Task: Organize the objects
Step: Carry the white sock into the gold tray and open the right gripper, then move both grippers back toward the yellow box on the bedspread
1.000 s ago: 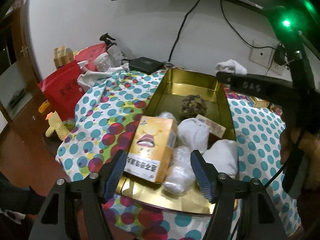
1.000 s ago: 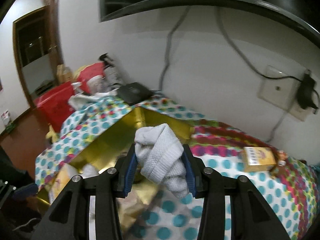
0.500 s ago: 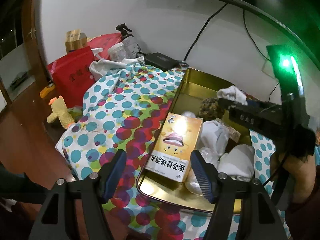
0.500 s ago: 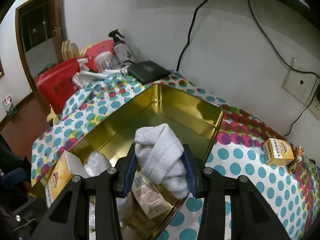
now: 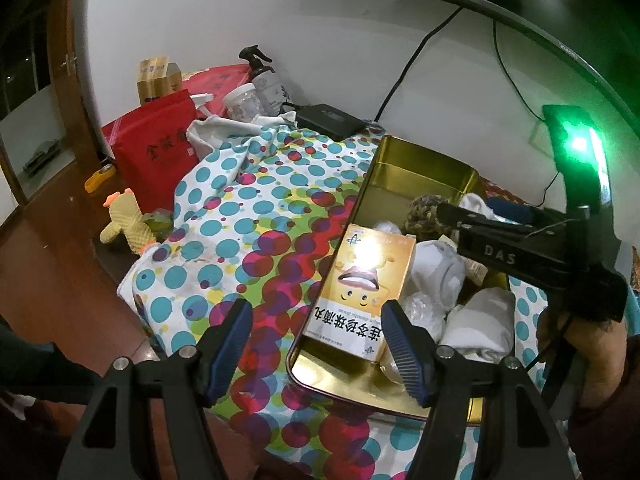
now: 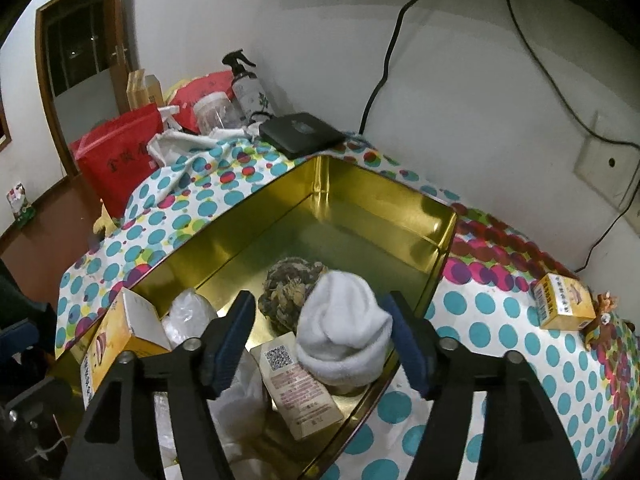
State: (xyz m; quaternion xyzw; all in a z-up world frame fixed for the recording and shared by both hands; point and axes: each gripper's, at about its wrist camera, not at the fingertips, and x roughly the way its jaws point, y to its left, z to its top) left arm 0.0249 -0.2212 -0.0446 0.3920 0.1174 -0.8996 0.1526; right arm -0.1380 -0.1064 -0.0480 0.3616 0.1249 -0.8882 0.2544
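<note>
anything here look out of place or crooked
Two things. The big yellow box is propped aslant on the gold tin's rim instead of lying flat inside. And a small yellow box sits on the dotted cloth outside the tin, beside a small toy figure, not yet gathered with the rest.

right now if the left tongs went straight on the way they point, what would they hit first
Most likely the yellow box leaning at the near end of the gold tin; it sits dead ahead between the open left tongs. Depth is hard to judge here.
</note>
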